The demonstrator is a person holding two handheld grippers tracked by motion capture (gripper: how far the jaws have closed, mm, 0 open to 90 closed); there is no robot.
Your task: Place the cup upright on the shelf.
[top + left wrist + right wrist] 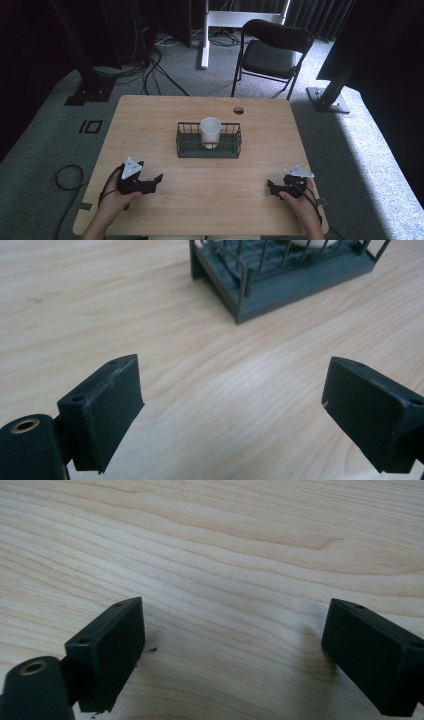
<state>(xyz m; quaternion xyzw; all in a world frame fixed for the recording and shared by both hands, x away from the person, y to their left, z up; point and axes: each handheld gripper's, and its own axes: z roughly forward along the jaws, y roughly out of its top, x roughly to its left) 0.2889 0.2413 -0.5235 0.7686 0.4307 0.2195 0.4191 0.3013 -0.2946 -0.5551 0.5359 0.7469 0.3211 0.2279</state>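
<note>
One pale wooden rectangular counter (165, 115) carried everything, and the dark grey wire basket (208, 149) at its middle served as the landmark. Beyond the basket, off the counter's far edge, one black folding chair (270, 52) stood on the grey carpet. The basket was one, a low rectangular rack with thin upright bars, and it lay square to the person, probably so that either hand could reach it alike. Inside it, about midway along, stood one white cylindrical cup (210, 131), upright with its mouth up, rising above the bars; the rack likely kept it from tipping. Two tongs were in play. The left tongs (155, 181) sat nearer the person and to the left of the basket, well apart from it, pointed toward it, so the left gripper view looked along spread jaws, nothing between them, at the basket's near corner (240, 300). The right tongs (272, 189) rested low on the near right side, also well apart from the basket, jaws likewise spread over bare wood and holding nothing, seemingly waiting while the left hand (117, 192) took the lead.
</note>
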